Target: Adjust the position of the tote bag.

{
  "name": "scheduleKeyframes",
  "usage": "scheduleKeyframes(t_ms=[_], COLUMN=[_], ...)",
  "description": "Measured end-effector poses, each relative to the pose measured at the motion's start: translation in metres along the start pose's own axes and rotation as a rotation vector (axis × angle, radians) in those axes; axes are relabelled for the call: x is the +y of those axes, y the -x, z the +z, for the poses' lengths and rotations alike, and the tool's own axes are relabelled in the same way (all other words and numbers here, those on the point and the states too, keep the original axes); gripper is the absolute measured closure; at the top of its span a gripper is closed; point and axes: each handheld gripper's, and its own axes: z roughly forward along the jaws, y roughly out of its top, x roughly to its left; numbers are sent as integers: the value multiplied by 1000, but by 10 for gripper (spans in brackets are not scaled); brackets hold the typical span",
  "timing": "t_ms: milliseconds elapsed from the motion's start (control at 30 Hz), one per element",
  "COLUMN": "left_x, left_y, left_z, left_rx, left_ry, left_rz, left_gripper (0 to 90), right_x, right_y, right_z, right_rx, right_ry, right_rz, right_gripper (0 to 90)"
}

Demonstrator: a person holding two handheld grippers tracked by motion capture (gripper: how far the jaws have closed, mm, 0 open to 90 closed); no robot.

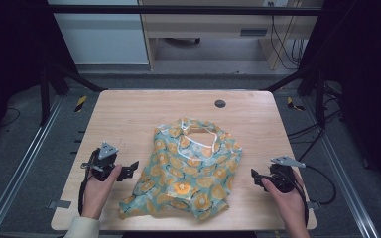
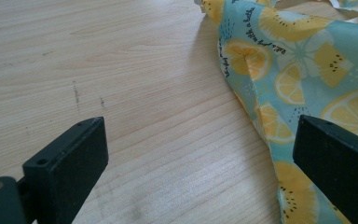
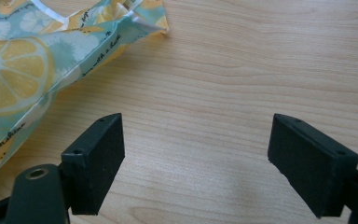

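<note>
While both claws gape, crumpled lemon-print bag lies on woodgrain table.

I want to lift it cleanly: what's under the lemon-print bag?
The bag lies crumpled on the wooden table, bare wood showing around it. Anything beneath or inside it is covered.

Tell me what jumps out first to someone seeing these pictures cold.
The teal bag printed with orange and lemon slices catches the eye first: it lies crumpled in the middle of the pale wooden table, its white-trimmed handles toward the far side. Next come the two black grippers flanking it, the left gripper close to the bag's left edge and the right gripper a little off its right edge, both with jaws wide open and holding nothing.
</note>
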Motion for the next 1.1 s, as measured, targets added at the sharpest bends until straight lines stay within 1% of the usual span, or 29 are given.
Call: scheduleKeyframes(t_ms=[100,200,333,400,433,533,567,633,700,800,867,933,967,1000,1033,1100], left_x=[1,1,2,1,1,2,2,3,3,3,3,3,3,3,3,3], left_y=[1,3,4,4,4,4,4,6,6,7,7,8,9,9,9,10], left_z=[1,1,1,2,3,4,5,6,6,6,6,4,4,4,3,4], left_rx=[2,9,17,22,23,25,26,25,27,31,34,33,34,35,36,35], left_ry=[-3,-8,-20,-23,-25,-33,-35,-34,-40,-39,-43,-33,-30,-29,-32,-30], left_rz=[4,21,34,38,35,42,45,47,58,61,67,64,65,68,76,81], left_gripper=[32,32,32,32,32,33,33,34,34,35,35,35,35,35,36,36], right_x=[1,1,6,12,16,31,36,46,57,73,80,84,85,86,86,87], right_y=[0,-1,-4,-7,-9,-17,-19,-24,-27,-33,-35,-36,-37,-37,-37,-38], right_z=[0,-1,-2,-4,-4,-3,-2,2,7,19,30,41,48,52,56,63], right_rx=[9,20,48,62,71,95,97,106,119,102,92,90,95,100,110,141], right_ry=[1,6,11,22,28,40,40,27,17,-17,-51,-95,-113,-124,-141,-156], right_rz=[6,8,18,26,21,19,14,5,17,-4,-1,23,50,59,81,121], right_gripper=[211,233,241,242,240,227,223,200,190,168,152,127,122,117,108,96])
